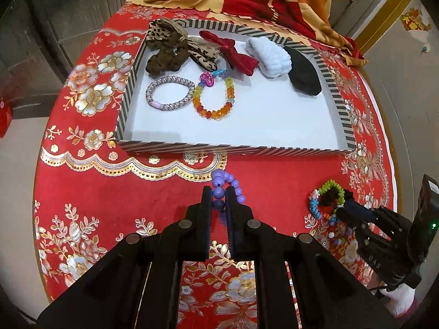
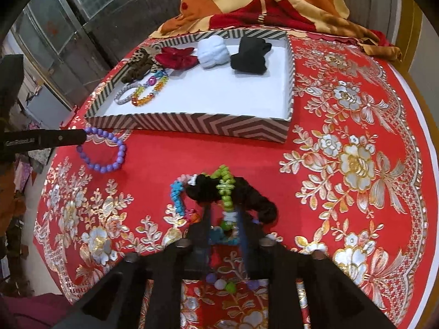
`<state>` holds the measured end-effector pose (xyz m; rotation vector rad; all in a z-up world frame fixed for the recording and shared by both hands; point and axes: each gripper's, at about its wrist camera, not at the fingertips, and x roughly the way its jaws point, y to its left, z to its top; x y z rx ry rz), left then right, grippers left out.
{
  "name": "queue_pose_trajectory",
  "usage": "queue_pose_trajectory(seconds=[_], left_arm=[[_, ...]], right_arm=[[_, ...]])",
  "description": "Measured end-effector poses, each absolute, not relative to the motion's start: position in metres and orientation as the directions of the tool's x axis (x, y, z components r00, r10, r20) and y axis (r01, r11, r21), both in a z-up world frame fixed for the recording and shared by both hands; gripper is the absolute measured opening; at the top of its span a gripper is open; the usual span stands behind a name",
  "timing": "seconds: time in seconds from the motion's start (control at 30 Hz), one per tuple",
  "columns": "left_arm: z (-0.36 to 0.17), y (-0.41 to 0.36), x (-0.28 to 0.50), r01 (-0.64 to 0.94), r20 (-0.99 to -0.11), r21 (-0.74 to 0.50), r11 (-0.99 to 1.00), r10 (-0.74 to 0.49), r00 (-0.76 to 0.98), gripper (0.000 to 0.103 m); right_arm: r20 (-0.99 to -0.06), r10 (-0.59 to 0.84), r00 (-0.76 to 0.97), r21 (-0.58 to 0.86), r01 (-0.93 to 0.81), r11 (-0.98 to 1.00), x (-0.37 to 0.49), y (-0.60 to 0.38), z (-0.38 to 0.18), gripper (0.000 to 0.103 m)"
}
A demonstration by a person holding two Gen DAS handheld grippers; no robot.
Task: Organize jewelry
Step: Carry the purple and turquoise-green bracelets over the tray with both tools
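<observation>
left wrist: purple bead bracelet is pinched by left gripper, just before striped tray; scrunchies, bow, two bracelets are held in tray | right wrist: right gripper jaws are slightly parted around multicoloured bead bracelet on red tablecloth; grip cannot be told.

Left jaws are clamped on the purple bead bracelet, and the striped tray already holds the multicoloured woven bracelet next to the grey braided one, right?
Not quite. Beside the grey braided bracelet in the striped tray lies an orange-yellow glass-bead bracelet; the left wrist view shows it. The purple bead bracelet is indeed clamped.
</observation>
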<state>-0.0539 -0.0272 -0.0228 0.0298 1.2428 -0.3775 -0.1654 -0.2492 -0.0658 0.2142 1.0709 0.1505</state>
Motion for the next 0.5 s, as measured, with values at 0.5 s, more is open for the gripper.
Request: queue_pose_trajectory(seconds=[0.5], left_arm=[[-0.013,-0.025,-0.054,0.305,-0.920,-0.191,0.933,-0.279,0.277,0.008]], right_arm=[[-0.847,0.228,0.480,0.237,-0.043,0.971,-0.156,-0.240,-0.064,0.011]])
